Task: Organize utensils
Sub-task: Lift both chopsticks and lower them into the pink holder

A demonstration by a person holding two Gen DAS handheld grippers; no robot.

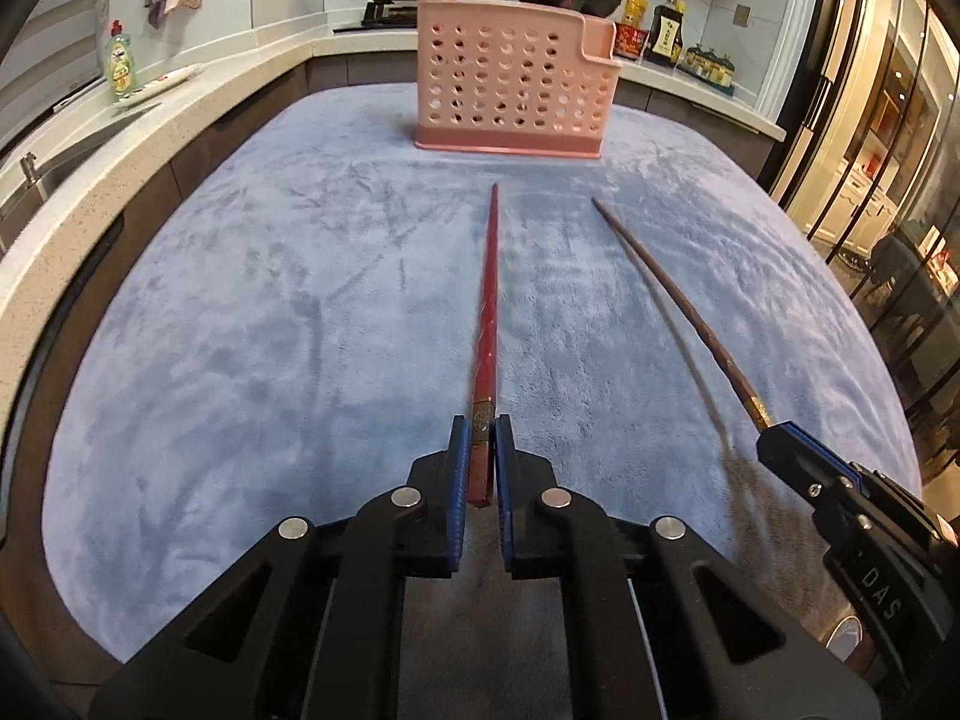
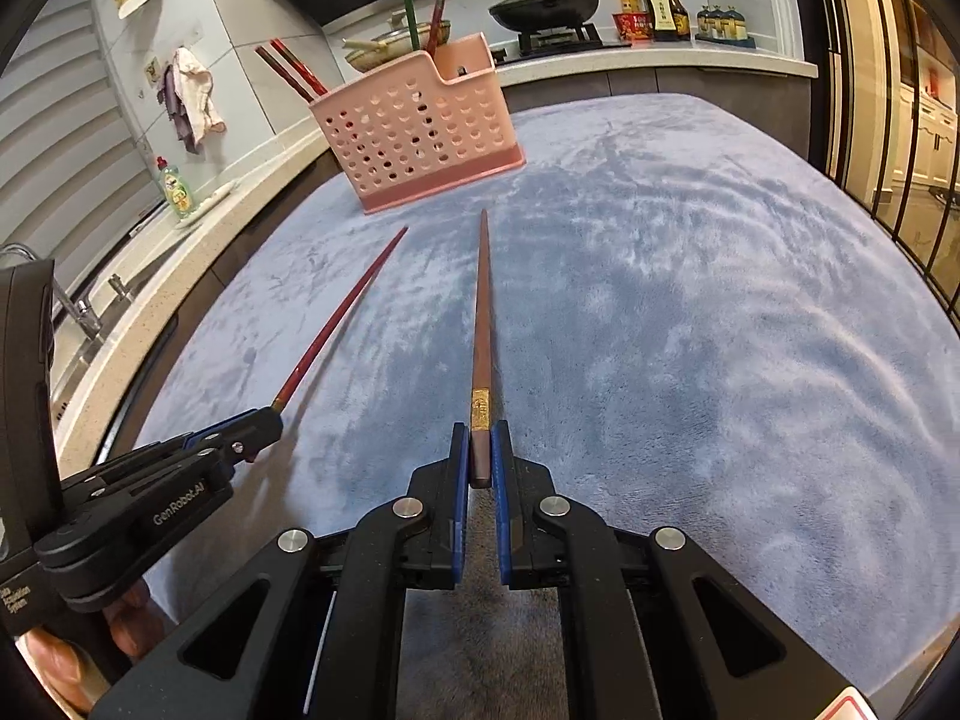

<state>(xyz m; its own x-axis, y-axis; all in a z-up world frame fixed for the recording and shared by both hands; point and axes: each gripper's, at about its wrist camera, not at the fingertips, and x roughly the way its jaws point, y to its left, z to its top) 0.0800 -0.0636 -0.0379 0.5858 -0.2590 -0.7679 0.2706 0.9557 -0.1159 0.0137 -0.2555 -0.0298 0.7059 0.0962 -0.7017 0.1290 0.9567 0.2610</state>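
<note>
My left gripper (image 1: 480, 429) is shut on the thick end of a red chopstick (image 1: 487, 300), which points forward at the pink perforated utensil holder (image 1: 510, 90). My right gripper (image 2: 480, 435) is shut on a brown chopstick (image 2: 482, 312) with a gold band, also pointing toward the holder (image 2: 414, 132). Both chopsticks are held above the blue cloth. The holder has several chopsticks standing in it. The right gripper (image 1: 780, 438) and brown chopstick (image 1: 672, 294) show in the left wrist view. The left gripper (image 2: 264, 420) and red chopstick (image 2: 342, 312) show in the right wrist view.
A blue plush cloth (image 1: 300, 300) covers the table. A beige counter (image 1: 72, 180) with a sink and a green dish soap bottle (image 1: 120, 60) runs along the left. Pans (image 2: 546, 3) and sauce bottles (image 2: 660, 3) stand on the back counter. Glass doors (image 1: 888, 120) are on the right.
</note>
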